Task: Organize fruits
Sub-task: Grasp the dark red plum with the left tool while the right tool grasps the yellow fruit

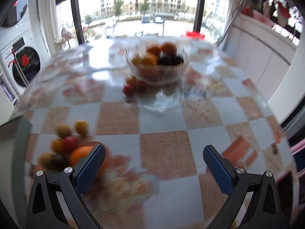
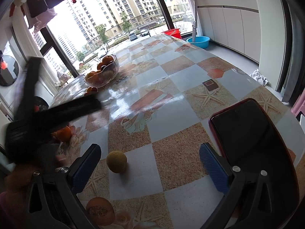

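Tongs (image 1: 154, 167) spread, fruit bowl (image 1: 157, 64) ahead

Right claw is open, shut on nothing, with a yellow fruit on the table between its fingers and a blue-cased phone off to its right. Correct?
One error: the phone has a red case, not blue, as the right wrist view shows. The rest holds: the right claw is open and empty, and the yellow fruit sits on the table between its fingers.

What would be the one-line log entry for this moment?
left gripper: open, empty, beside loose fruits | right gripper: open, yellow fruit between fingers, ungrasped | bowl: holds fruit
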A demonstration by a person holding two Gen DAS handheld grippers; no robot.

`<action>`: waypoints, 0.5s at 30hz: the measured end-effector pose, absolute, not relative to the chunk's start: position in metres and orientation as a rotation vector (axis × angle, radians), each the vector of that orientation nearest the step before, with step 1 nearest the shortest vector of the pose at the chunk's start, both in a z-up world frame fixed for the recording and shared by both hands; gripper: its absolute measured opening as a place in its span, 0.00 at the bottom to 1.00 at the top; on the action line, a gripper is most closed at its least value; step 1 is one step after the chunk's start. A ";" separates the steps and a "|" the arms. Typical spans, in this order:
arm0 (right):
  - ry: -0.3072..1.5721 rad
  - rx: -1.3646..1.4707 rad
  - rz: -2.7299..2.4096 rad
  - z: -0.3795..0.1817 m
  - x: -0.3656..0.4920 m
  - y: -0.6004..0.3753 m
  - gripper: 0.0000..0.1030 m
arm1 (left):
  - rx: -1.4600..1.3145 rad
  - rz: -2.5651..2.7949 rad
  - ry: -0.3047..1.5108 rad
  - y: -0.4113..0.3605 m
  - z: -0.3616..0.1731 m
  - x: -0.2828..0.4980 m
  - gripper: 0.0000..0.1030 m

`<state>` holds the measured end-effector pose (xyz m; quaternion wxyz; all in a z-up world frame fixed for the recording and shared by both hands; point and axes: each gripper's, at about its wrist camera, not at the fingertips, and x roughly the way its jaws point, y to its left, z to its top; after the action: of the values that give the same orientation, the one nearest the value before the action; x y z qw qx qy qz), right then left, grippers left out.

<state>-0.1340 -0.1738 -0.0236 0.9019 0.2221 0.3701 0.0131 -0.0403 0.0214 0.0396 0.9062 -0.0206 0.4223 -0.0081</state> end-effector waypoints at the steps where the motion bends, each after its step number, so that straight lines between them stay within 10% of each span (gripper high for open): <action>1: 0.766 0.458 0.026 -0.024 -0.134 -0.173 1.00 | -0.044 -0.024 0.849 0.028 0.049 -0.051 1.00; 15: 0.781 0.428 0.013 -0.024 -0.132 -0.170 1.00 | 0.019 0.075 0.891 0.114 0.024 -0.184 1.00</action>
<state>-0.1321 -0.1699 -0.0239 0.9025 0.2071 0.3776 0.0061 -0.1841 0.1138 0.0240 0.9017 0.0091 0.4307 0.0361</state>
